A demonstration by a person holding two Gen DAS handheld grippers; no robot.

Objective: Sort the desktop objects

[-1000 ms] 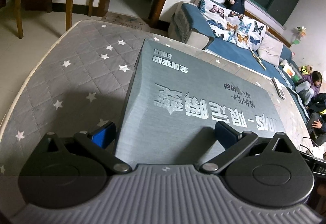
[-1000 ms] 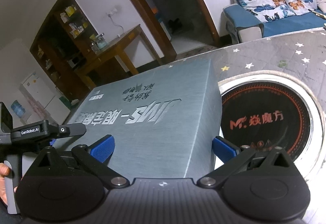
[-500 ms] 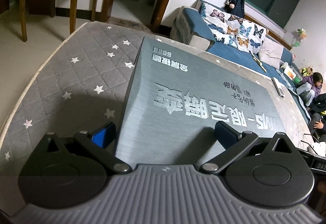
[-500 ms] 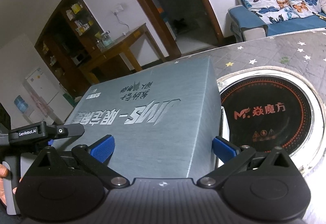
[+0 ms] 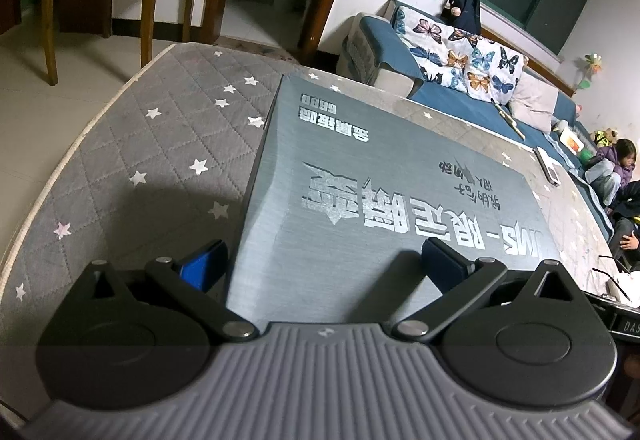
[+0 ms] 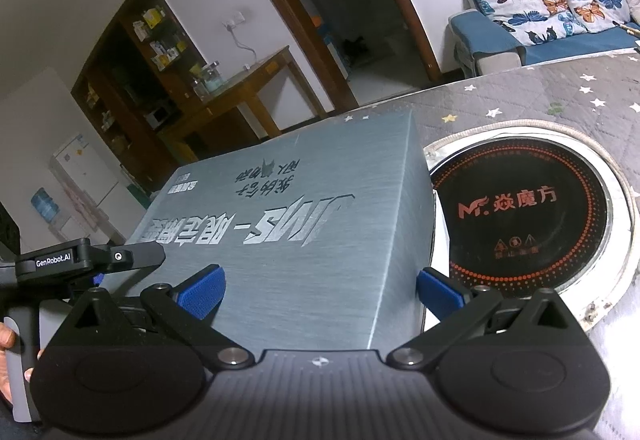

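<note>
Item under inspection: one large grey box (image 5: 384,200), flat rectangular, silver lettering on the lid. It lies lid-up on a grey quilted table cover (image 5: 132,164) printed with stars.

Orientation: in the left wrist view the long axis runs from the 10 o'clock corner toward 4 o'clock, and the lettering reads upside down to this camera. In the right wrist view the box (image 6: 296,240) stretches from 9 o'clock to 1 o'clock, its right-hand edge just beside a round black induction hob (image 6: 524,212) set into the table.

Left gripper (image 5: 320,264): held low and level at the box's near corner, fingers spread wide. One blue pad (image 5: 200,268) sits outside the left side wall; the other rests over the lid. No clamping is visible.

Right gripper (image 6: 320,288): level, fingers spread wide and straddling the near right end of the box; contact with the walls cannot be confirmed.

A hand (image 6: 8,356) shows at 8 o'clock in the right view, around the left gripper's handle.
</note>
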